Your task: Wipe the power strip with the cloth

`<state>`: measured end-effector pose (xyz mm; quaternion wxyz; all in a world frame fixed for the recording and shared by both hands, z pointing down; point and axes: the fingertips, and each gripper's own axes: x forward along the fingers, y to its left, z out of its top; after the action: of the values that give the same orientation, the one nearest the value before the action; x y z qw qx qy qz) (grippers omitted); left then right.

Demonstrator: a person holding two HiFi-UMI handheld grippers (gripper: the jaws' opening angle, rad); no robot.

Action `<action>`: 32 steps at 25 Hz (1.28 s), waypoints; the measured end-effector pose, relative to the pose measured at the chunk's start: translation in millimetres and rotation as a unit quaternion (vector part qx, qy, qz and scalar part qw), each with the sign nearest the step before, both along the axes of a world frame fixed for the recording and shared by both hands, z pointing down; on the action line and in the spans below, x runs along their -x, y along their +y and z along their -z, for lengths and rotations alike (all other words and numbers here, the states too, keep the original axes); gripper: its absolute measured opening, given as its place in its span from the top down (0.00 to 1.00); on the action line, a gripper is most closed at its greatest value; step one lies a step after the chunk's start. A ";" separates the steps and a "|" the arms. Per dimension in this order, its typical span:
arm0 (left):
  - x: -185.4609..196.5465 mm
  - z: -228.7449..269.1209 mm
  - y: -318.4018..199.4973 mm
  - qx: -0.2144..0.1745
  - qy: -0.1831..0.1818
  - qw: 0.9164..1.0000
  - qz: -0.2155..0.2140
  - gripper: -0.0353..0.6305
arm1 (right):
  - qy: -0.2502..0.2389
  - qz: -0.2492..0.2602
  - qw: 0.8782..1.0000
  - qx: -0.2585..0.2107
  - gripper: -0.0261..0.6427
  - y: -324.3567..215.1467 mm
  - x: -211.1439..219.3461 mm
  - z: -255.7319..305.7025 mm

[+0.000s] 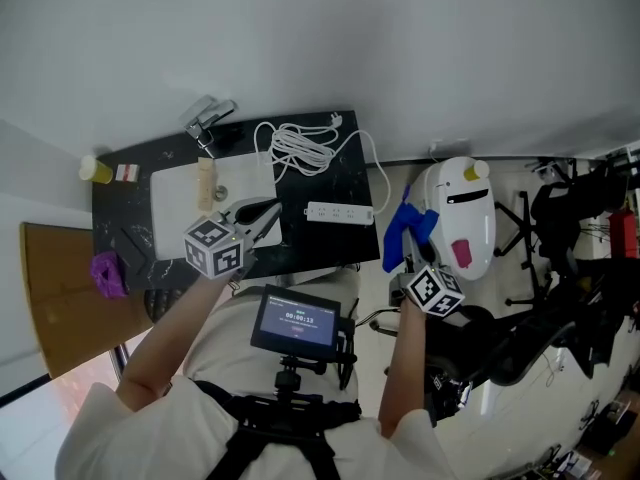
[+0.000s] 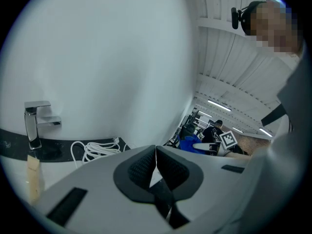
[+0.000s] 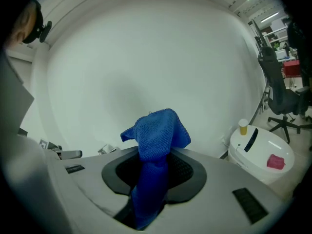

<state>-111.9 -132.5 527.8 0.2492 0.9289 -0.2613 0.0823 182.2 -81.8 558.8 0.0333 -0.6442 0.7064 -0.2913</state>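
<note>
A white power strip [image 1: 340, 212] lies on the black marble counter [image 1: 120, 218], its coiled white cord [image 1: 300, 146] behind it. My right gripper [image 1: 408, 230] hangs off the counter's right edge, shut on a blue cloth [image 1: 407, 226] [image 3: 155, 145] that sticks up between its jaws. My left gripper [image 1: 258, 218] [image 2: 155, 164] hovers over the counter just left of the strip, jaws shut with nothing between them. The cord [image 2: 95, 149] shows in the left gripper view too.
A chrome tap [image 1: 208, 118] [image 2: 36, 123] stands at the counter's back, a white mat [image 1: 180, 183] in front of it. A yellow cup [image 1: 95, 170] and a purple object [image 1: 107, 274] sit at left. A white bin [image 1: 458, 216] [image 3: 263, 152] stands right of the counter.
</note>
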 end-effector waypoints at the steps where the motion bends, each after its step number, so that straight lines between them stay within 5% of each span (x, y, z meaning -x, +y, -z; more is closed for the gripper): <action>1: 1.5 -4.7 3.3 0.003 -0.003 1.000 -0.002 0.94 | 0.000 0.001 1.000 -0.004 0.81 2.5 2.7 3.3; 13: 1.4 -0.4 38.1 0.004 0.004 0.999 0.032 0.94 | 0.008 0.059 0.998 -0.026 0.81 33.5 17.6 31.7; 32: -98.7 42.6 197.7 -0.014 0.012 0.998 0.054 0.94 | -0.009 0.124 0.991 -0.043 0.81 192.3 -32.8 71.8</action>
<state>-13.2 65.2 485.2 0.2434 0.9179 -0.3088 0.0540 215.1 110.5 487.0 0.0313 -0.5473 0.7923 -0.2679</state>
